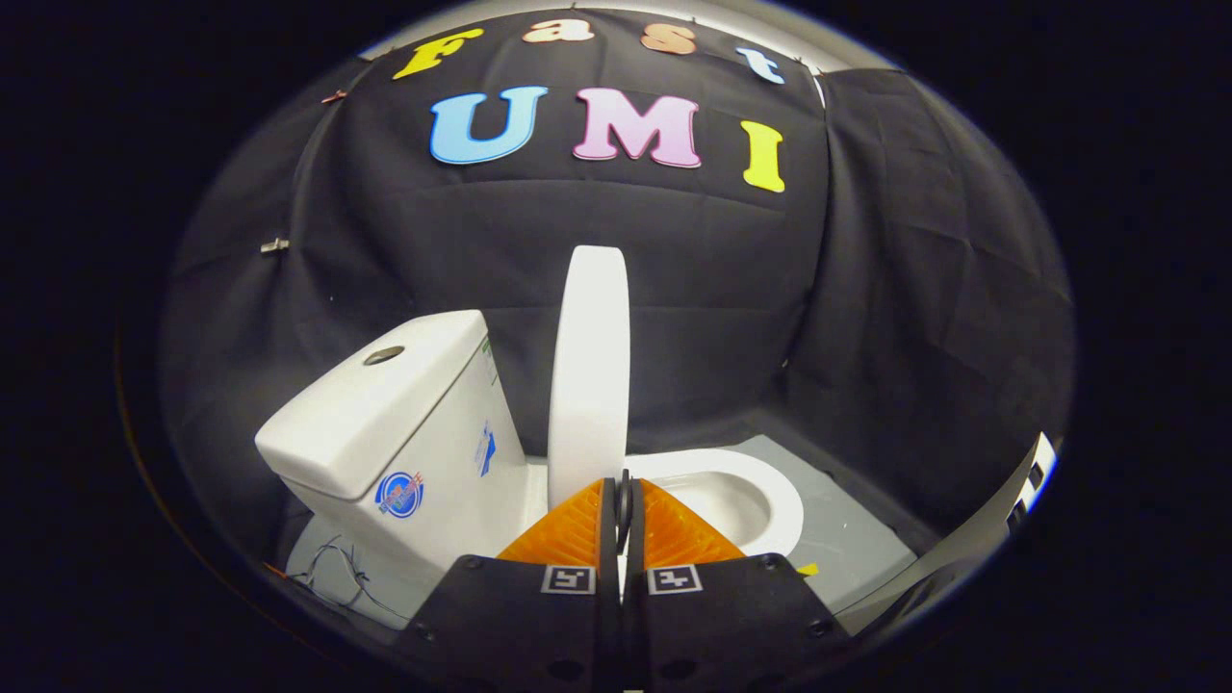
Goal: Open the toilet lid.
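1. Black cloth wraps the booth on every side, with a grey floor under a white toilet, and we're looking along the gripper from just above the bowl.
2. Nearest to us, the two fingers are pressed almost together, only a thin slit between them. Whether anything is pinched in that slit I cannot tell; the tips sit right at the foot of the lid.
3. Just ahead of the fingers stands the lid, edge-on and upright, rising from the back of the bowl. It looks fully raised, close to vertical.
4. Right of the lid, the seat and open bowl are exposed. That's the aim of the job, judged done or very nearly so.
5. Left of the lid sits the tank, with a round flush button on top. There's a gap between lid and tank, so the lid may not yet be resting back against it.
6. What's left, by my reading: tip the lid that last bit so it leans on the tank and stays put, then back the gripper away.
7. Farthest off, the cloth wall hangs behind everything.
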`<act>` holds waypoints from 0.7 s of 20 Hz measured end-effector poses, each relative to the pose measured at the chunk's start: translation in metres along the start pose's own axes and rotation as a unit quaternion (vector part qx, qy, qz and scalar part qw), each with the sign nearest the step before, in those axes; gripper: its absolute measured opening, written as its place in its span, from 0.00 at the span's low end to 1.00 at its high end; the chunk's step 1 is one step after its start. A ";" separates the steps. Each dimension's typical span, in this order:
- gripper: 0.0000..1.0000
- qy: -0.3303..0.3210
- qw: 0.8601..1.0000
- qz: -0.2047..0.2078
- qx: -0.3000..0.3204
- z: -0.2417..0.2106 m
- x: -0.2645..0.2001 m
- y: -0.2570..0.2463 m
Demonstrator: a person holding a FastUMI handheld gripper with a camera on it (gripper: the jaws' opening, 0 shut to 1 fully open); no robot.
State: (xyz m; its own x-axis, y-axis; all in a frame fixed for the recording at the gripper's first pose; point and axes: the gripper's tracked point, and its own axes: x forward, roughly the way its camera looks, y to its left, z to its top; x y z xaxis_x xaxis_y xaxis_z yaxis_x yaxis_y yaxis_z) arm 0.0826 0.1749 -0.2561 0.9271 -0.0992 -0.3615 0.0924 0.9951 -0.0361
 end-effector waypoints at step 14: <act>0.05 -0.032 0.996 0.032 -0.076 -0.002 -0.005 0.088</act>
State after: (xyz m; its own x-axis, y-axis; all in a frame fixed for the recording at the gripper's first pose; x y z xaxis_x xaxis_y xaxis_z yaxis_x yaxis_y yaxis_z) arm 0.0856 0.2625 -0.2599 0.9508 -0.0312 -0.3083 -0.0189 0.9872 -0.1581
